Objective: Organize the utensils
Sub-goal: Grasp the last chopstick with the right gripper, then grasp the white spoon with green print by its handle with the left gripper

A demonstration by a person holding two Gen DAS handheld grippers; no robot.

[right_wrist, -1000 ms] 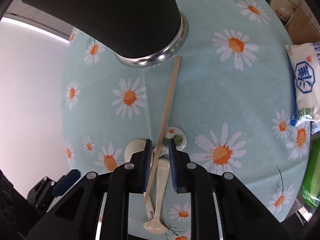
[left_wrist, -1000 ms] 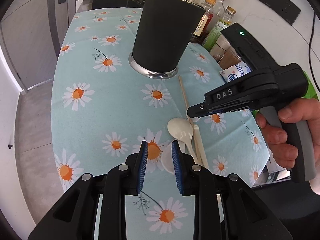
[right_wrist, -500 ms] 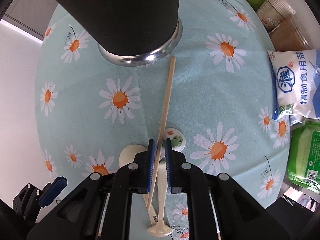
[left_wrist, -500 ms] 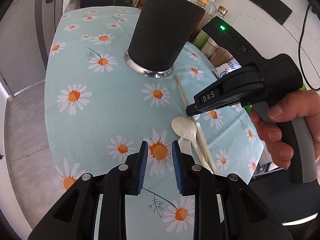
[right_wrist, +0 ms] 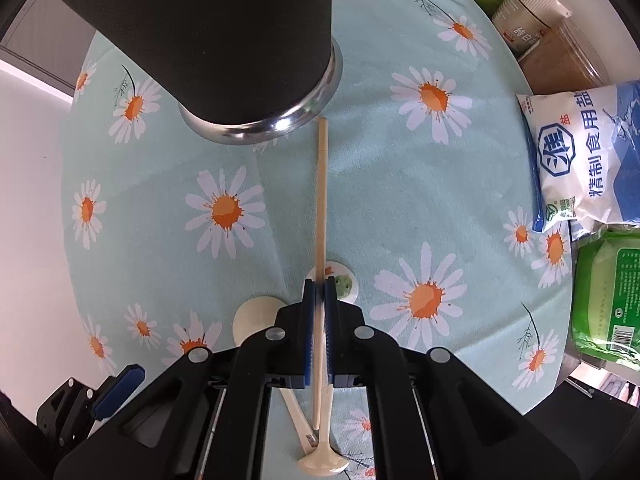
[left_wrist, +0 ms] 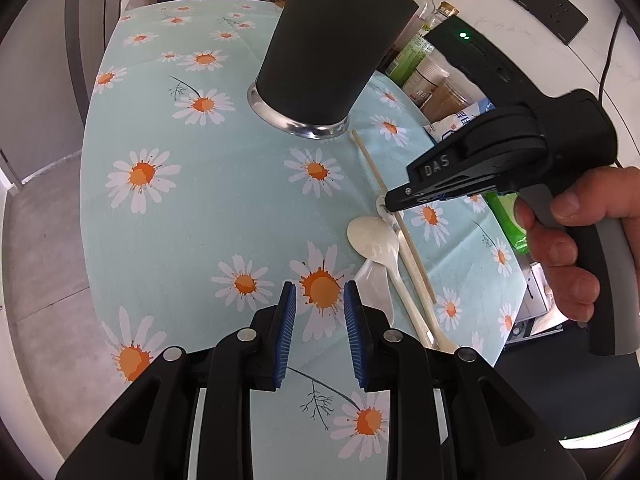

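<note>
A tall black cup with a shiny metal base (left_wrist: 324, 56) stands on the daisy tablecloth; it also shows in the right wrist view (right_wrist: 224, 40). A wooden chopstick (right_wrist: 321, 200) lies from the cup's base toward me. My right gripper (right_wrist: 319, 300) is shut on the chopstick, over a small white frog rest (right_wrist: 343, 282); the gripper also shows in the left wrist view (left_wrist: 390, 204). Cream spoons (left_wrist: 374, 238) lie beside the chopstick (left_wrist: 370, 162). My left gripper (left_wrist: 319, 316) is open and empty above the cloth, left of the spoons.
The round table's edge (left_wrist: 92, 128) drops to the floor on the left. Bottles and jars (left_wrist: 424, 52) stand behind the cup. A salt bag (right_wrist: 580, 152) and a green packet (right_wrist: 604, 300) lie at the right edge.
My right gripper's jaws closed onto the chopstick. My left gripper drew back and left, away from the spoons, staying open.
</note>
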